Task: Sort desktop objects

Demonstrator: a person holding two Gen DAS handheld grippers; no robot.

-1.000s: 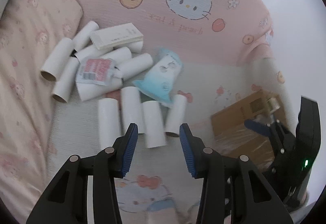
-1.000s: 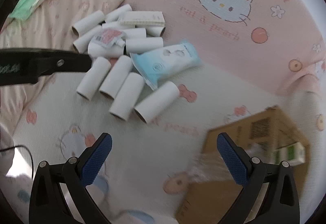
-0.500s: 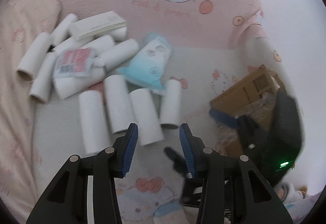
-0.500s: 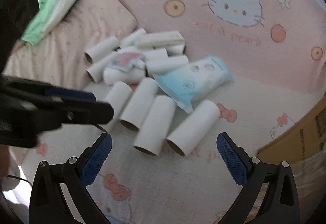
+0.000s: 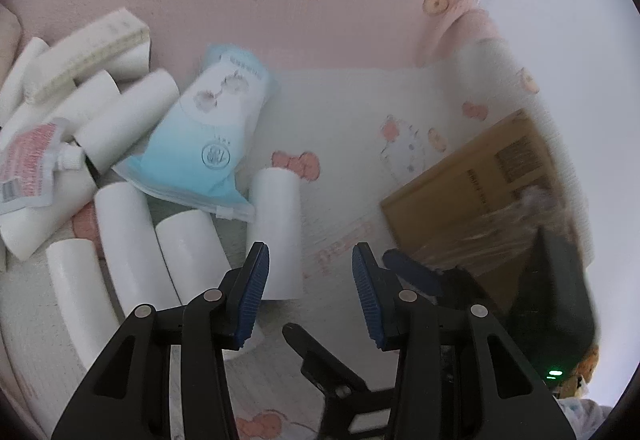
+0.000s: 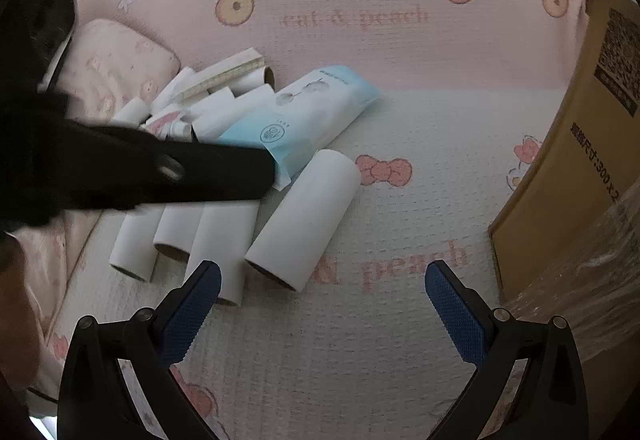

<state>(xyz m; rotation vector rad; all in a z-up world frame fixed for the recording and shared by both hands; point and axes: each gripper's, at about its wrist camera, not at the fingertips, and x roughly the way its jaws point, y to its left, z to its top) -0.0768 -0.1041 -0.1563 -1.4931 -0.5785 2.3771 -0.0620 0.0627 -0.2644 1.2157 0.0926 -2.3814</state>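
Note:
Several white cardboard tubes lie in a heap on the Hello Kitty mat. The nearest tube [image 5: 276, 224] [image 6: 304, 224] lies just ahead of both grippers. A light blue wipes pack [image 5: 200, 144] [image 6: 304, 116] rests on the tubes. A red and white pouch [image 5: 24, 168] and a flat white box [image 5: 88, 56] lie at the heap's left. My left gripper [image 5: 310, 290] is open and empty, just right of the nearest tube's end. My right gripper [image 6: 322, 306] is wide open and empty, near that tube's open end. The left gripper's black body [image 6: 160, 168] crosses the right wrist view.
A brown cardboard box [image 5: 492, 196] [image 6: 580, 144] wrapped in clear film stands on the right. A pink pillow [image 6: 116, 60] lies at the far left. The pink mat wall [image 6: 352, 20] rises behind the heap. The right gripper's black fingers [image 5: 416, 276] show low in the left wrist view.
Both grippers have moved forward and down toward the tubes, which now look larger. The right gripper swung left, away from the box. Both stay open and empty.

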